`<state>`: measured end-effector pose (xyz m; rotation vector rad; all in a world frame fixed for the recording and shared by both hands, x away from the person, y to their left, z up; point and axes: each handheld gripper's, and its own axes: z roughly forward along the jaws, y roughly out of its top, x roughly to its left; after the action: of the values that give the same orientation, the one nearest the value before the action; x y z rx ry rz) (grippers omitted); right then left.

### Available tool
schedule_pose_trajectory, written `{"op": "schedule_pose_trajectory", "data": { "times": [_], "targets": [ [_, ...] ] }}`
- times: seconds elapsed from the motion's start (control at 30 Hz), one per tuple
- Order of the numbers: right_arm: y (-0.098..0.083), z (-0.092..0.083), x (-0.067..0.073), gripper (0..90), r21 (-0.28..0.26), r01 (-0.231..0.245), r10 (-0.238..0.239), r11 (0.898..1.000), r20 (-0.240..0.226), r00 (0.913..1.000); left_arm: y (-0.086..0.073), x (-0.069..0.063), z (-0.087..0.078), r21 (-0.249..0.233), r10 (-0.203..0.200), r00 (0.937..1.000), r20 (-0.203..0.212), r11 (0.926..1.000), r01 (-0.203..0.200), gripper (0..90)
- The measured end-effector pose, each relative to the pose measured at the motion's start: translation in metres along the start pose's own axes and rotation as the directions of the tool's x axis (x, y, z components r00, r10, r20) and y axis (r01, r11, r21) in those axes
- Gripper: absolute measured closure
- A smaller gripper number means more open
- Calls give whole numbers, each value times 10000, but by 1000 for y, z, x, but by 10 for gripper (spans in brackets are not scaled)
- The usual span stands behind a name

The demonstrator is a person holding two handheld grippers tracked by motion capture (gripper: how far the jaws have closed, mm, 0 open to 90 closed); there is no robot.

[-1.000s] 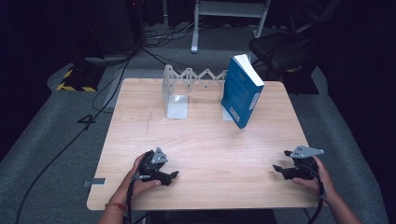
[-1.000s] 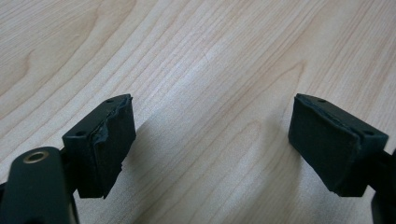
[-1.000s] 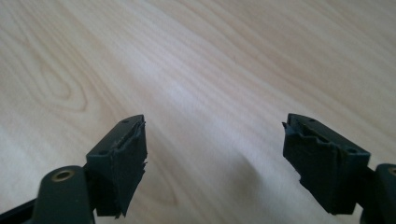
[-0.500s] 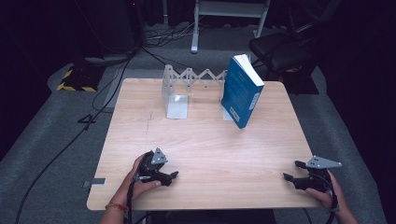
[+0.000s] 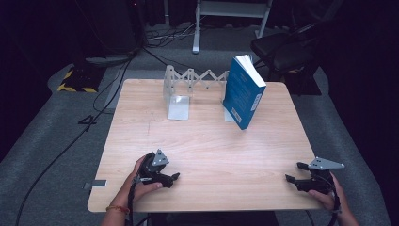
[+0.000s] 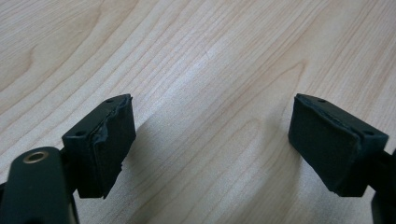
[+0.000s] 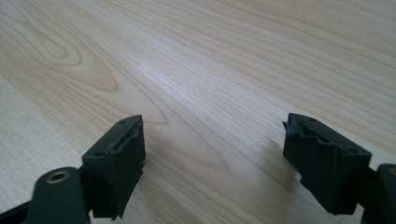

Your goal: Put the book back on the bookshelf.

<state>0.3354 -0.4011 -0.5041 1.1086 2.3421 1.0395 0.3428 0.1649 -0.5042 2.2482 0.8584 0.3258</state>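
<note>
Book (image 5: pixel 243 92) leaned tilted against the rack (image 5: pixel 195 80) at the table's (image 5: pixel 207 141) 12 o'clock. Left gripper (image 5: pixel 175 178) at 7 and right gripper (image 5: pixel 291 172) at 5 both gaped wide, empty. Grab it off-center and it'd probably topple flat.

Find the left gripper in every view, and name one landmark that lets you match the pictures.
High view: the left gripper sits lower left on the table, open.
Left gripper view: its two fingers rise from the bottom corners, wide apart over bare wood.
Right gripper view: the fingers here belong to the right gripper, which is lower right in the high view.
Shared landmark: the table's pale wood grain.
</note>
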Motion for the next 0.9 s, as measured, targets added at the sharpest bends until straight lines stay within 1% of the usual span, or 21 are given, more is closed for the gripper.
{"op": "schedule_pose_trajectory", "data": {
  "times": [0.3,0.63,0.9],
  "targets": [
    [0,0,0,212,-1,2,-2,10000,0,10000,0,1,0,-6,26,10000,44,10000,-26,152],
    [0,0,0,212,2,0,0,10000,8,10000,1,1,1,-6,90,10000,5,10000,-90,149],
    [0,0,0,211,0,4,-4,10000,6,10000,1,1,1,12,64,10000,56,10000,-64,148]
  ]
}}
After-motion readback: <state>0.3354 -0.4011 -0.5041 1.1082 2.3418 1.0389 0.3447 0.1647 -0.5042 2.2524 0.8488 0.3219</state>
